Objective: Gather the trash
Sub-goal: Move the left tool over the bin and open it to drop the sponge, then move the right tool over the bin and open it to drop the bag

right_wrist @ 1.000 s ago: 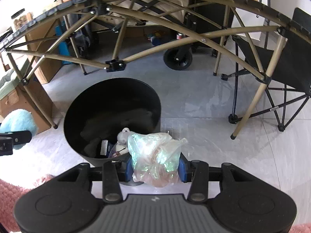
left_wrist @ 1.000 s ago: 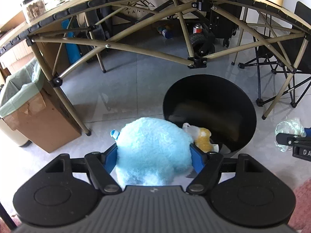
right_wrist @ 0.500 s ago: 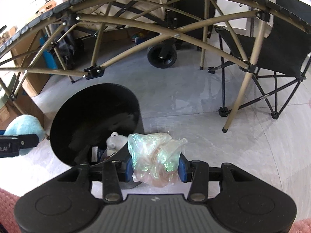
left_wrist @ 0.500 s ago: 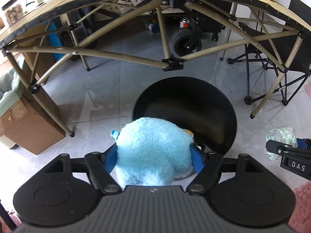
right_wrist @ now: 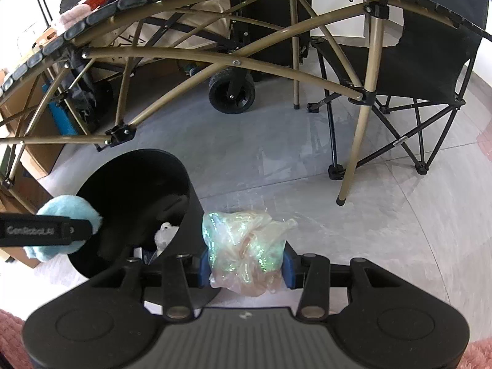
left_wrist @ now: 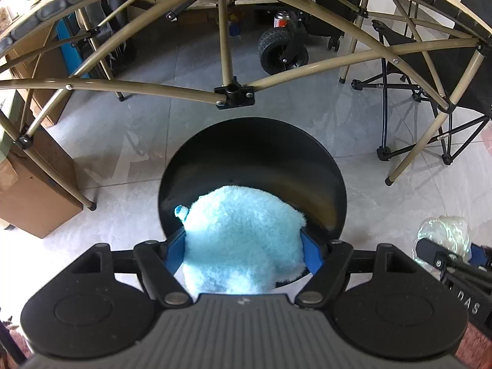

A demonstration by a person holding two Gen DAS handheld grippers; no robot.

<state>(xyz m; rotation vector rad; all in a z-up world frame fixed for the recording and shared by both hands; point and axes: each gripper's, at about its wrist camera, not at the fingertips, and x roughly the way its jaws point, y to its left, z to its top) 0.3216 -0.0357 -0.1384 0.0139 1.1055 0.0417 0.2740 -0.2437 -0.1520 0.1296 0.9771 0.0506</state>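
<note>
A folding table with a tan tubular metal frame (left_wrist: 129, 86) and black slatted top spans the upper field of both wrist views; its crossed struts meet at black plastic joints. Beneath and behind it stand a black fabric folding chair (right_wrist: 430, 49) on the right, a black rubber wheel (right_wrist: 232, 92) of a cart, and brown cardboard boxes (left_wrist: 33, 196) on the left. The floor is pale grey tile (left_wrist: 117, 141).

On the tile, in front of the table, stands the round black plastic trash bin (left_wrist: 255, 153), open at the top. In the right wrist view, small items lie at its bottom, among them something white and fluffy (right_wrist: 164, 236); their nature cannot be told.

The left gripper (left_wrist: 244, 252) is clamped on a fluffy light-blue plush item (left_wrist: 240, 240), its blue pads pressing the plush from both sides with the jaws held fairly wide by its bulk. The plush hangs over the near part of the bin's mouth.

The right gripper (right_wrist: 246, 266) grips a crumpled translucent iridescent plastic bag (right_wrist: 246, 246) between its blue pads, jaws narrow. The bag sits just beside the bin's outer wall, on the right, over tile and outside the rim.
</note>
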